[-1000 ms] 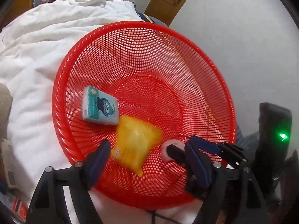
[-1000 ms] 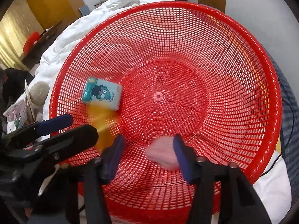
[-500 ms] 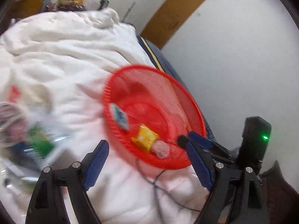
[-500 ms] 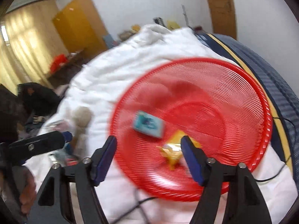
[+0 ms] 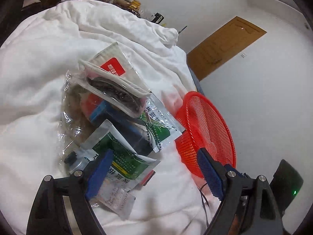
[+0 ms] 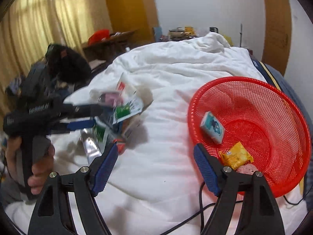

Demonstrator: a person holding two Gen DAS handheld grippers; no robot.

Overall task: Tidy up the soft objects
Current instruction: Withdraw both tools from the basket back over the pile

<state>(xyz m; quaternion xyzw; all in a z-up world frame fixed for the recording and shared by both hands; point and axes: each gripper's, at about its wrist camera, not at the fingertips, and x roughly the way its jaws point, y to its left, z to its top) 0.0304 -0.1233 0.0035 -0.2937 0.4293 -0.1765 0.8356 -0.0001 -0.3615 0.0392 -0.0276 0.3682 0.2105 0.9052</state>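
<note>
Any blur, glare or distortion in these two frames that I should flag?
Right wrist view: the left gripper and the packet pile are motion-smeared, while the red basket stays fairly sharp. Left wrist view: the pile is sharp with glare on its clear plastic, but the basket's near rim is blurred. Both show fisheye bending and dark corners.

Right gripper [image 6: 155, 162] up front, blue pads spreading wider, only white duvet [image 6: 156, 156] between them. Landmark is the red mesh basket [image 6: 289, 117]: inside it, a teal tissue pack [image 6: 212, 127] on the left slope, a yellow packet [image 6: 235, 154] just below that, a pink item [image 6: 247, 169] nearest the camera, partly hidden. Well left of the basket, a blurred heap of packets [image 6: 117, 115]. Further left again, a hand [image 6: 37, 168] carries the left gripper [image 6: 86, 115], reaching toward that heap.
</note>
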